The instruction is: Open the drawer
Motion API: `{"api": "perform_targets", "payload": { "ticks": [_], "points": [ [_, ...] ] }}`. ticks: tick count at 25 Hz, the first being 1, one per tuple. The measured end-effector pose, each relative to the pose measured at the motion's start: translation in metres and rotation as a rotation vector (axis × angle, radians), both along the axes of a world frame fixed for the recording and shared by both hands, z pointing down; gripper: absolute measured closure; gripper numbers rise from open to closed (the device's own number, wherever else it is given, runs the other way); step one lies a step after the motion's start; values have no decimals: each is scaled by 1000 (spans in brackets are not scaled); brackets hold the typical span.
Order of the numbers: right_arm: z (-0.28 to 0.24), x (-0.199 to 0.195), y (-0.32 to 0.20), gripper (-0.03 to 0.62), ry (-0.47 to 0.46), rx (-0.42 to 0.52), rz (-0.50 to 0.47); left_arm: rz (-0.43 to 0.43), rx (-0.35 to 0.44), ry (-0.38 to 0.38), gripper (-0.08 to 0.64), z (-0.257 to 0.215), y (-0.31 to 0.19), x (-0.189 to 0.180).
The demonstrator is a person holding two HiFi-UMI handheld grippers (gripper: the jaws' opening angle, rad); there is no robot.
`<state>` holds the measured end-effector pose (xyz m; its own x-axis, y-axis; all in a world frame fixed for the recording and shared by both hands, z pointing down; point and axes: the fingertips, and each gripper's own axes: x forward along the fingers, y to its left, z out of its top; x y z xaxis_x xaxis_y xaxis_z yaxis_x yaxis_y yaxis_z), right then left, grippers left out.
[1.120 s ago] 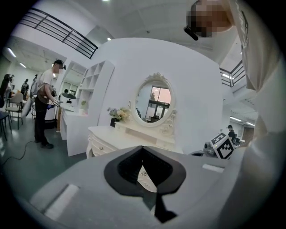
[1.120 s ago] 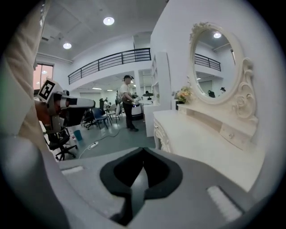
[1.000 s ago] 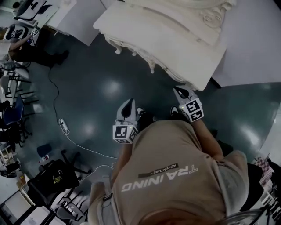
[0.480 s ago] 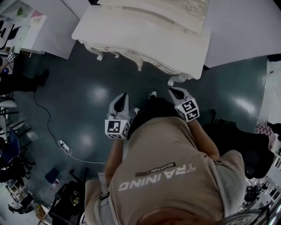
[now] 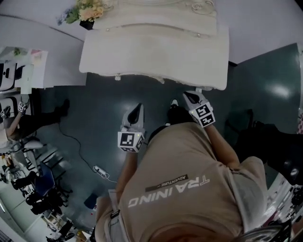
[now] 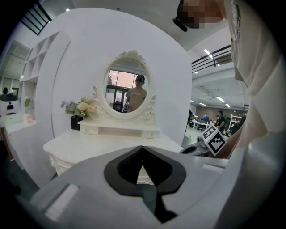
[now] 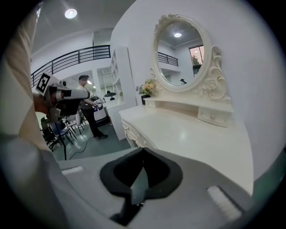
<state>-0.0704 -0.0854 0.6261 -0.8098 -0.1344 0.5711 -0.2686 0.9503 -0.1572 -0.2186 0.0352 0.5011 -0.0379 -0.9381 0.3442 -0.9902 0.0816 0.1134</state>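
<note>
A white dressing table (image 5: 156, 52) with an oval mirror (image 6: 129, 87) stands ahead of me against the wall. Its carved front edge with the drawer fronts (image 7: 134, 136) faces me. A raised shelf on the tabletop has a small knobbed drawer (image 7: 212, 117) at each end. My left gripper (image 5: 136, 109) hangs shut and empty over the floor, short of the table's front. My right gripper (image 5: 189, 96) is also shut and empty, its tips just below the table's front edge near the right corner. Neither touches the table.
A vase of flowers (image 5: 87, 12) stands at the tabletop's left end. A white shelving unit (image 7: 123, 89) adjoins the table's left side. A cable and power strip (image 5: 99, 171) lie on the dark floor at the left. A person (image 7: 87, 107) and chairs (image 5: 40, 182) are farther left.
The view has swung, so the table now lies square across the top instead of slanted. Both grippers have come closer to its front edge, the right one almost under it. Jaws stay shut.
</note>
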Motion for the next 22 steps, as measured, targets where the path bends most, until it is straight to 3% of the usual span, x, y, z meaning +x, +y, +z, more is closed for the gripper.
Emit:
{"api": "perform_targets", "payload": {
  "ticks": [6, 11, 16, 22],
  "points": [
    [1, -24, -31, 593, -19, -29, 41, 79, 6, -2, 561, -3, -69, -14],
    [9, -22, -46, 592, 48, 24, 109, 214, 4, 26, 561, 5, -103, -11],
    [3, -12, -57, 593, 88, 26, 302, 392, 35, 49, 561, 4, -118, -21],
    [6, -30, -18, 592, 139, -16, 481, 575, -6, 52, 561, 21, -80, -59]
  ]
}}
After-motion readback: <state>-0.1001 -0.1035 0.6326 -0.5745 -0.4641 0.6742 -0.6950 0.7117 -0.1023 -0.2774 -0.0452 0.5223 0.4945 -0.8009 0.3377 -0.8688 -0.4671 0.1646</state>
